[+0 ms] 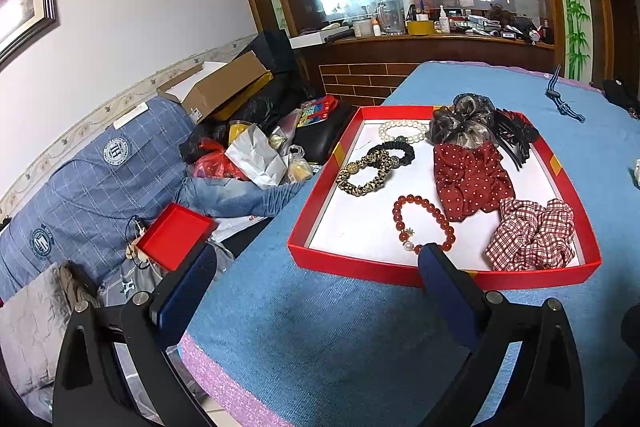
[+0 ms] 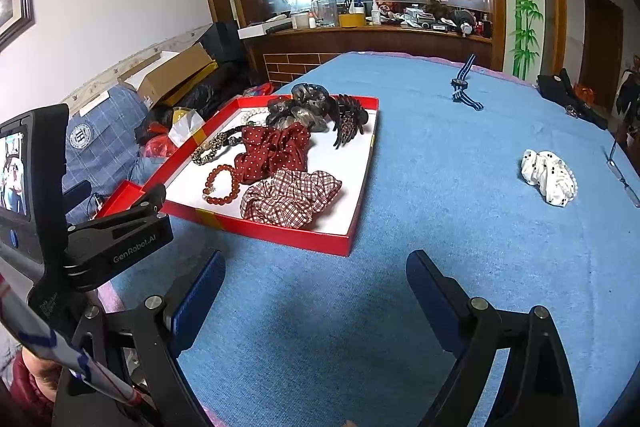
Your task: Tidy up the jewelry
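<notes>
A red tray (image 1: 444, 273) (image 2: 362, 163) with a white floor sits on the blue tablecloth. It holds a red bead bracelet (image 1: 424, 225) (image 2: 221, 185), a checked scrunchie (image 1: 532, 235) (image 2: 292, 199), a dotted red scrunchie (image 1: 470, 179) (image 2: 272, 151), a leopard scrunchie (image 1: 366, 175), a pearl bracelet (image 1: 402, 131), a dark frilly scrunchie (image 1: 460, 121) and a black claw clip (image 2: 350, 121). A white dotted scrunchie (image 2: 550, 177) and a striped blue band (image 2: 464, 83) lie loose on the cloth. My left gripper (image 1: 316, 263) hangs open before the tray's near edge. My right gripper (image 2: 316, 267) is open over bare cloth.
The other handheld gripper with its screen (image 2: 24, 183) shows at the left of the right wrist view. Left of the table stands a cluttered sofa (image 1: 100, 167) with a small red box (image 1: 174, 237), bags and cardboard. A dark object (image 2: 568, 95) and a thin tool (image 2: 622, 173) lie at the table's right edge.
</notes>
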`<state>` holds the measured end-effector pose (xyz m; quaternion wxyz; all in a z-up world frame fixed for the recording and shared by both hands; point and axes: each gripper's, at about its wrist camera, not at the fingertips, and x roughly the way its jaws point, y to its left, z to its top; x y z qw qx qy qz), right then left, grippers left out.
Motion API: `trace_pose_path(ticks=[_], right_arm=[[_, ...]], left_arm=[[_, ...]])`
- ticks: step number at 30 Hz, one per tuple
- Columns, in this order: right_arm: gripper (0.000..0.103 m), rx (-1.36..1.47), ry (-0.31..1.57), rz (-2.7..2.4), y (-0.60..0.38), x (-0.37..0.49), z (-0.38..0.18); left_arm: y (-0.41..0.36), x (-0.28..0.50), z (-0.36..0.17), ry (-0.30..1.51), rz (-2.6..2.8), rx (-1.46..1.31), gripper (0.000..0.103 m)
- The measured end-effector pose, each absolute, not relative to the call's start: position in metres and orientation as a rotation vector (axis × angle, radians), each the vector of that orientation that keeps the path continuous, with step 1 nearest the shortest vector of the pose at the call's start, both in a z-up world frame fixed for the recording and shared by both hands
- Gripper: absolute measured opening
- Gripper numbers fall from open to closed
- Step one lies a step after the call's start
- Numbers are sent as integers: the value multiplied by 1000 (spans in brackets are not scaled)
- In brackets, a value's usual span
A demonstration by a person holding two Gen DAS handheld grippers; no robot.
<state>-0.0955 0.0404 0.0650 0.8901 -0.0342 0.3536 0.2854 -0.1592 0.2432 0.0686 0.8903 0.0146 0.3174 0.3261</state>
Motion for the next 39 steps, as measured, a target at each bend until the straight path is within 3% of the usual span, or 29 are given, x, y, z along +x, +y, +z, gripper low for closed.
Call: trace_pose_path(ticks=[39], right_arm=[[95,-82,756,577,45,-97,59]], left_arm=[[245,-163,63,665,691,26,101]])
